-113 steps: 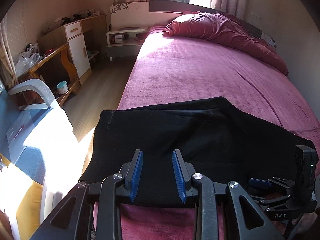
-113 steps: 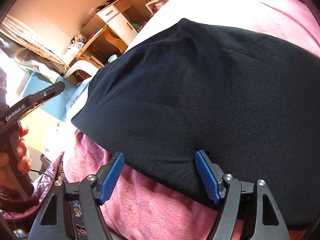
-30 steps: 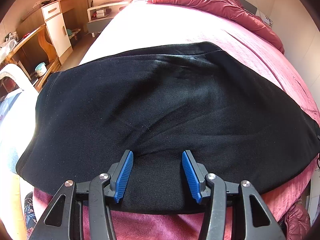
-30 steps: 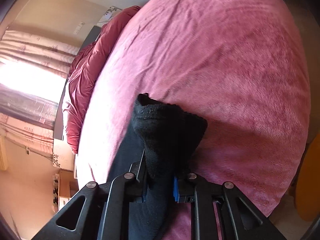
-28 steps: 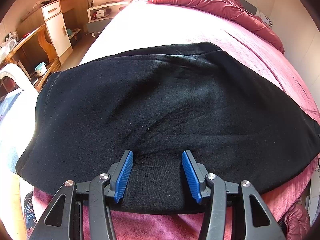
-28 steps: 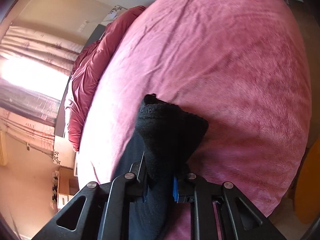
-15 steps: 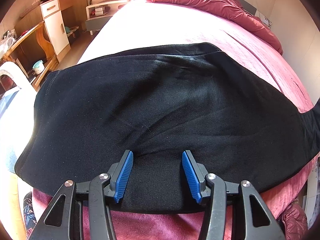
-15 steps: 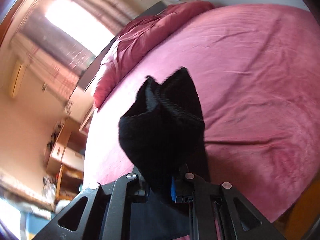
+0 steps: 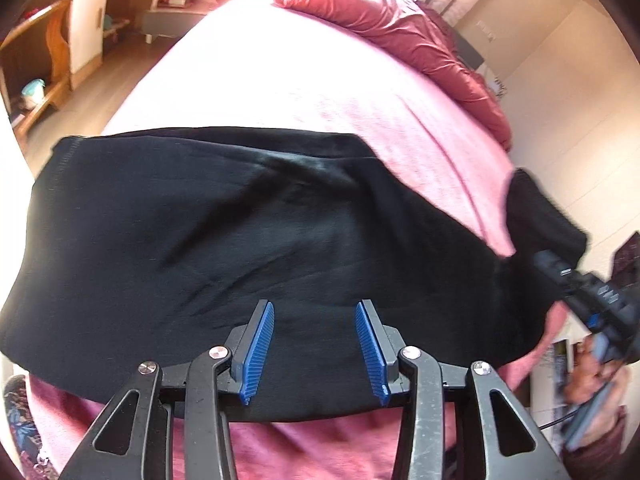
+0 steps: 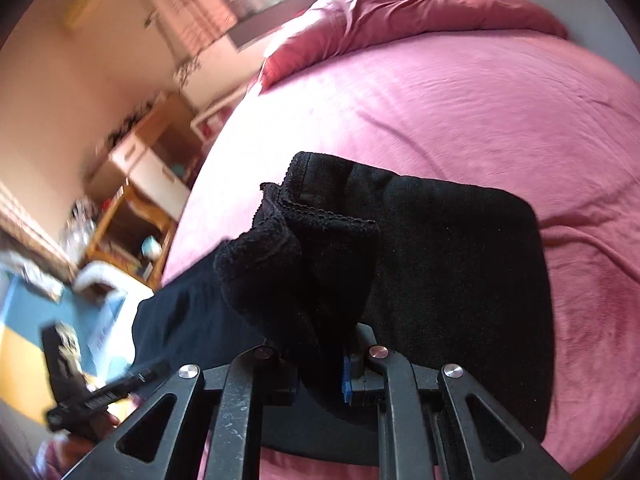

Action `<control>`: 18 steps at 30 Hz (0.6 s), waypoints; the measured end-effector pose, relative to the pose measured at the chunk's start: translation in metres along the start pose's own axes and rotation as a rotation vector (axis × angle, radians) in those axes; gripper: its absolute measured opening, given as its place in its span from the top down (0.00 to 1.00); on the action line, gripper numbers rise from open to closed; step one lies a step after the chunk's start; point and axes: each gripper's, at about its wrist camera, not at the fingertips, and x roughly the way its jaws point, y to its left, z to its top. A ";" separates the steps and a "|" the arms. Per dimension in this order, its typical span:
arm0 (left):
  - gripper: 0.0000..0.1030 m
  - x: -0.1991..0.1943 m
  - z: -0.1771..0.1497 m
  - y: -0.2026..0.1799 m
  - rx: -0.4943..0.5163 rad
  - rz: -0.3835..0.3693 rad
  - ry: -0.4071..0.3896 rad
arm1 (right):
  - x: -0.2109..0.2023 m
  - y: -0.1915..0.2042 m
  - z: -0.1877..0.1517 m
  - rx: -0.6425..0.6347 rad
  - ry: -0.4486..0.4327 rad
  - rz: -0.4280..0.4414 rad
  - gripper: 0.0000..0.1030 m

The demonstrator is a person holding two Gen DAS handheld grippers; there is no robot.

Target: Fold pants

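Gripping a bunched end of the black pants [image 10: 320,280], my right fingers [image 10: 320,376] are pinched nearly shut on the cloth and carry it lifted above the rest of the garment. My left fingers [image 9: 316,352] hover over the near edge of the pants, their blue pads about halfway apart and closing, with cloth beneath them but nothing pinched. The pants lie spread across the pink bed [image 9: 280,80], near its foot.

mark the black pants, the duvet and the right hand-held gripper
black pants [image 9: 248,240], left wrist view, flat middle panel
duvet [image 10: 420,12], right wrist view, bunched red top
right hand-held gripper [image 10: 320,376], right wrist view, between fingertips
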 end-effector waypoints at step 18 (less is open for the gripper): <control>0.53 0.079 0.032 -0.042 -0.204 -0.335 0.256 | 0.017 0.013 -0.065 -0.159 0.178 0.149 0.57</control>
